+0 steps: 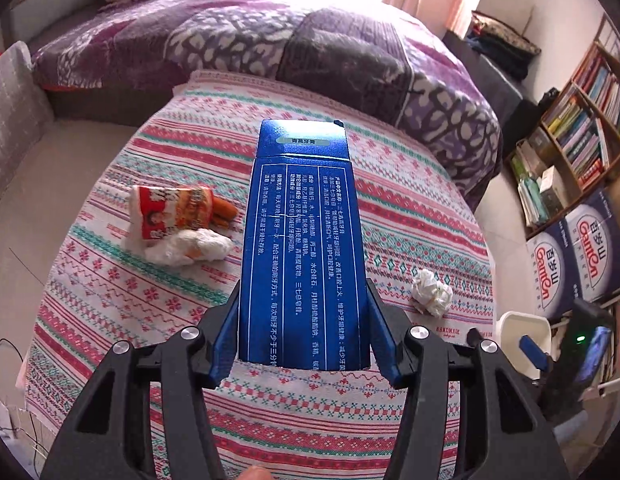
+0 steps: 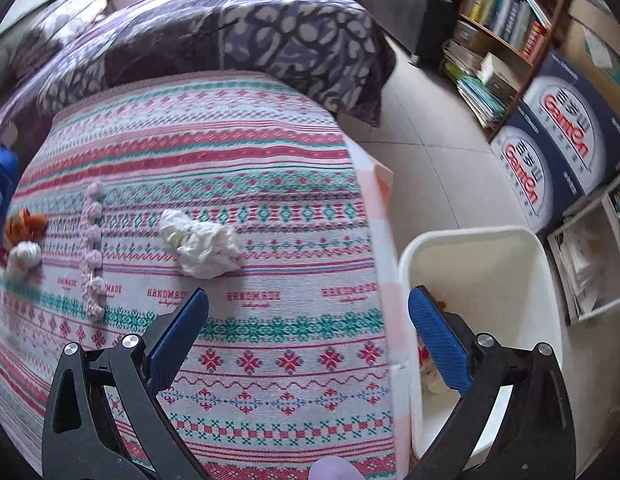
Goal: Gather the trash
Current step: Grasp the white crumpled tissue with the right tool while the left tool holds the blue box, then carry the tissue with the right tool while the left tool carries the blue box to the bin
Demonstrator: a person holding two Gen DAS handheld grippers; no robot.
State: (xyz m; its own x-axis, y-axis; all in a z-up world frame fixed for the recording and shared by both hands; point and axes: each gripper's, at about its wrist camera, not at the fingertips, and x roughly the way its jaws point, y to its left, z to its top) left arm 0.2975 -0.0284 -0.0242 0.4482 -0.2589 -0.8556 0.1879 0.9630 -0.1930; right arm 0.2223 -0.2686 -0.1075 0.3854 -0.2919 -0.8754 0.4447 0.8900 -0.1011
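A patterned tablecloth (image 1: pixel 310 420) in pink, red and green stripes is covering the table in front of a bed with a purple quilt (image 1: pixel 237 28). A bookshelf (image 1: pixel 582 128) is standing at the far right, with two dark water cartons (image 2: pixel 550 152) leaning near it on the floor. A white bin (image 2: pixel 482 256) is sitting on the floor just beside the table's right edge, with some scraps lying inside.

The left gripper (image 1: pixel 303 336) is clamping a long blue box (image 1: pixel 301 240) between its fingers, the box pointing away above the cloth. The right gripper (image 2: pixel 308 340) is hanging with its jaws spread wide and nothing between them, one finger over the cloth, the other over the bin.

On the cloth, a red and orange snack wrapper (image 1: pixel 169 212) is lying at the left, touching a crumpled tissue (image 1: pixel 189 246). Another tissue wad (image 2: pixel 201 246) is lying near the right edge.
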